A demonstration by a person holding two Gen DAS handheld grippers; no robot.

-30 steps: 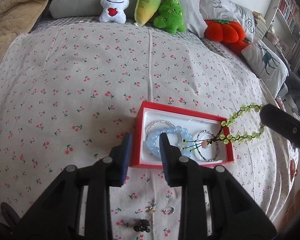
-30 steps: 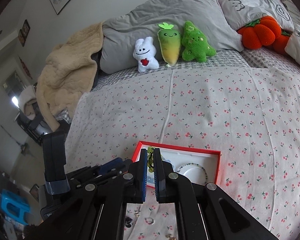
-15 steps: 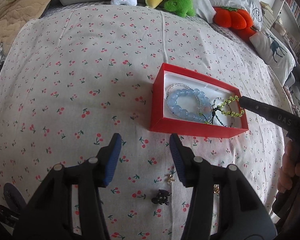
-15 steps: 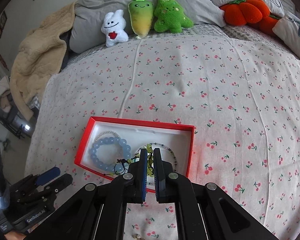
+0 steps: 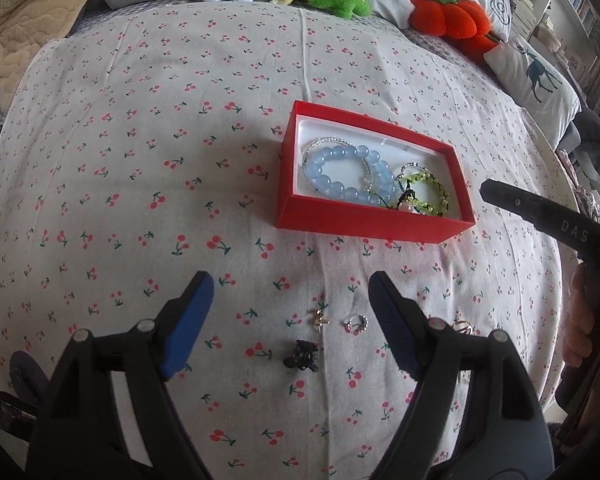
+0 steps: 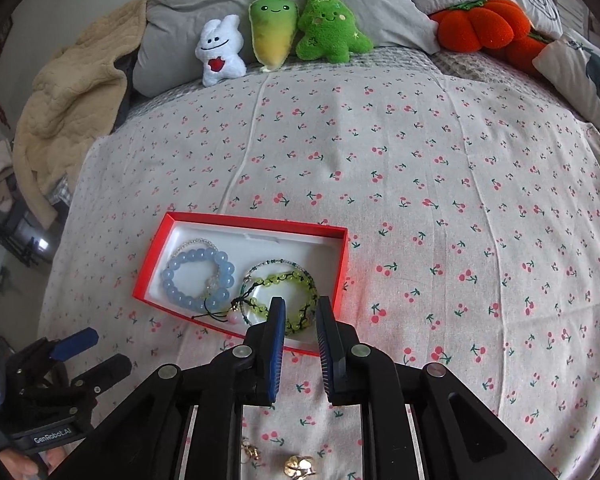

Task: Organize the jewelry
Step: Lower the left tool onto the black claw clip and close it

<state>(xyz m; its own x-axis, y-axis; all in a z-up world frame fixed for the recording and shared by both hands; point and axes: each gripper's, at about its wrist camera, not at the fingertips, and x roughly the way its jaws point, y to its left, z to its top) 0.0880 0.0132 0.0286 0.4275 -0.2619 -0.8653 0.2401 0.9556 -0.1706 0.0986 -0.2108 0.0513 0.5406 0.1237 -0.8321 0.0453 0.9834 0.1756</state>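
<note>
A red box [image 5: 364, 220] with a white lining lies on the cherry-print bedsheet. Inside it lie a blue bead bracelet [image 5: 340, 172], a thin silver one and a green bead bracelet [image 6: 284, 280] with a dark cord. My right gripper [image 6: 300, 306] hovers over the box's near right corner. Its jaws are opening, and the green beads lie loose below the gap. My left gripper [image 5: 290, 284] stands wide and is still opening, with nothing in it. On the sheet just below it are a gold earring [image 5: 318, 317], a silver ring [image 5: 356, 323] and a black clip [image 5: 302, 356].
Two more gold pieces [image 6: 298, 466] lie on the sheet under my right gripper. Plush toys [image 6: 276, 32], grey pillows and an orange pumpkin cushion [image 6: 480, 26] line the head of the bed. A beige blanket [image 6: 68, 112] hangs at the left edge.
The right gripper came down with the green bracelet, laid it in the box and parted its jaws. The left gripper drew back from the box and spread wide above the small pieces.
</note>
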